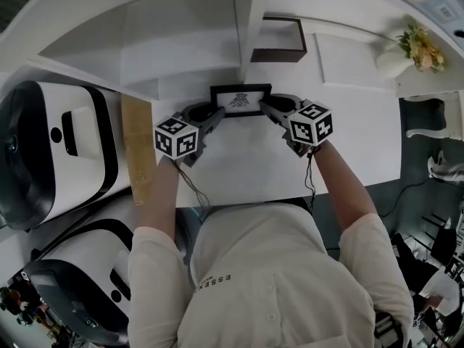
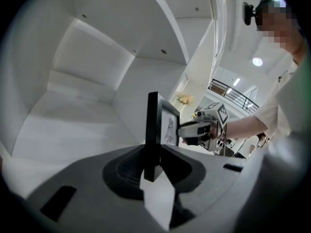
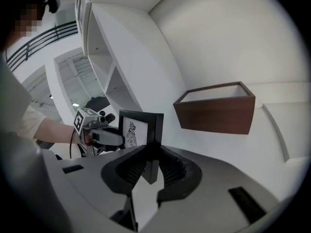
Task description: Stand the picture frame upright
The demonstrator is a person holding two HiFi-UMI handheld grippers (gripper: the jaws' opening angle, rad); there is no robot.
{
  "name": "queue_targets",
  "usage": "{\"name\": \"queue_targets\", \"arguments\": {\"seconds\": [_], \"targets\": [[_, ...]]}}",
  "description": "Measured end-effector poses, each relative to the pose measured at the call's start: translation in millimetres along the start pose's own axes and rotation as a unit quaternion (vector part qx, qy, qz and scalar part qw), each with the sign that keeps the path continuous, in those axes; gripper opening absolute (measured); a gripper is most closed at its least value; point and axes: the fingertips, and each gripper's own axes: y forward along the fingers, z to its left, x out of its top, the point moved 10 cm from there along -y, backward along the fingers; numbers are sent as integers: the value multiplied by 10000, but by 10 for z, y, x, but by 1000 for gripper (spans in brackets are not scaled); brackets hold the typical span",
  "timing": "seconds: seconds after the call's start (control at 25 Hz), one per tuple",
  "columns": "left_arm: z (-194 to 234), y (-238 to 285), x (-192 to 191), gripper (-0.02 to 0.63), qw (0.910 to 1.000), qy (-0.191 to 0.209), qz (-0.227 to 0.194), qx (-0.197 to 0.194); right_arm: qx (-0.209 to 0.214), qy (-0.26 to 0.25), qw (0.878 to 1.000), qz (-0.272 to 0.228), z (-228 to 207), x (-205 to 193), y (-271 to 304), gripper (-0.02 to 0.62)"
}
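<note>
A: Entry. Where is the picture frame (image 1: 240, 100)?

B: Over the white tabletop (image 1: 239, 169), between the two grippers, print side toward the person. A brown wooden box (image 3: 216, 108) sits behind it, apart.

A: Grip?

B: Left gripper (image 2: 151, 166): fingers closed onto the frame's left edge, low near the corner, with nothing else between them. Right gripper (image 3: 149, 161): the same on the right edge. Each pair stands apart only by the thickness of the frame.

A: Attitude of the frame?

B: Both gripper views show it close to vertical. No view confirms whether the bottom edge touches the tabletop, so that is entered as unknown.

A: Step in hand?

B: Judged to be the placing step. The frame is raised and held at both sides, and release is not yet done.

A: What does the next move call for?

B: The bottom edge goes flat on the tabletop. A slight backward lean would help if there is a rear stand, though none is visible. Then both pairs of fingers open evenly, so that neither side drags the frame over. The risk is that it tips once let go.
</note>
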Motion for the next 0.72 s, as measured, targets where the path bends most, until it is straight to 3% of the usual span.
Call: {"name": "queue_targets", "arguments": {"seconds": [0.4,0.6,0.72], "targets": [[208,183,-3,100,9977,279,464,408,-561,-334,9978,127,-63,-30,240,94],[290,237,-2,103,9921,510,833,784,-689,-605,9954,284,-55,-28,333,97],[335,227,2,103,9917,465,836,860,-759,-732,9940,281,-44,-11,386,98]]}}
